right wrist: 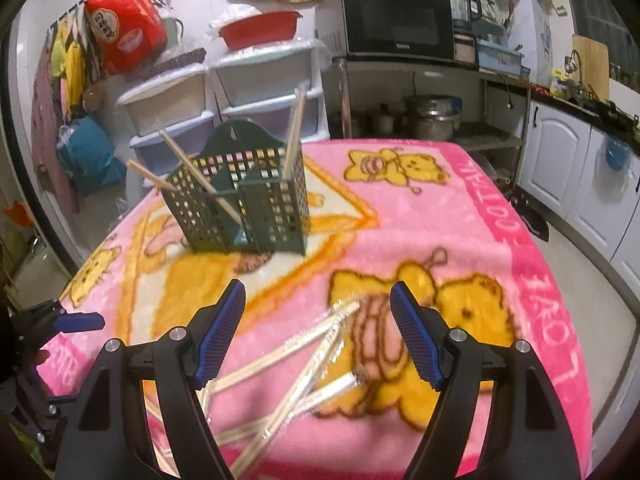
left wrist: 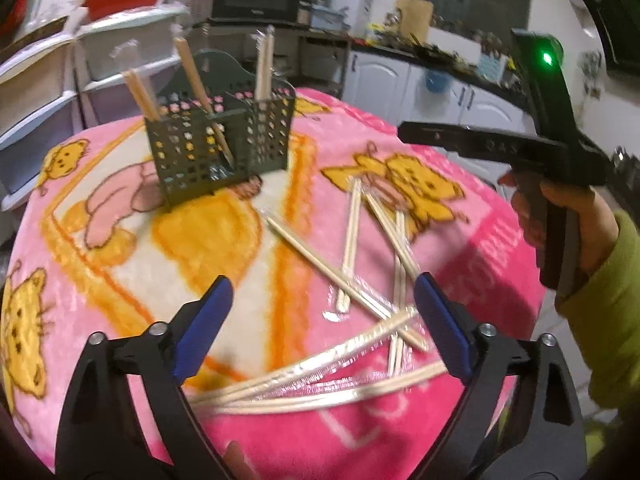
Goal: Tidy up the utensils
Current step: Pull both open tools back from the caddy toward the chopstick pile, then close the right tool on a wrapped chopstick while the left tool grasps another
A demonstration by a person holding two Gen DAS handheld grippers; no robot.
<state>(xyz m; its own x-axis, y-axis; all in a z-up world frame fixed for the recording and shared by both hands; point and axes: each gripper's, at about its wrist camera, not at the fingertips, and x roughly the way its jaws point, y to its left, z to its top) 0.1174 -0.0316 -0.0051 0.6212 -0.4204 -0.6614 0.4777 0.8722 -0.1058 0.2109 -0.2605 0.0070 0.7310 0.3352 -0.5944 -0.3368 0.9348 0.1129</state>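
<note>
Hovering over the pink blanket (left wrist: 460, 408) on the desk, your left gripper (left wrist: 320, 320) is standing open above the loose wrapped chopsticks (left wrist: 352, 240), gripping nothing. Your right gripper (right wrist: 318, 332) is likewise gaping empty over the same scatter, while the green basket (right wrist: 244, 208) is sitting farther back on the blanket, holding three chopstick pairs upright and leaning.

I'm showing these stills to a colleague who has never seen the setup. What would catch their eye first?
Probably the bright pink cartoon-bear blanket covering the table. Toward its far side stands a dark green perforated utensil caddy with a few chopsticks sticking up. Nearer the cameras lies a loose pile of plastic-wrapped chopsticks, with both blue-padded grippers, left gripper and right gripper, open above it.
</note>
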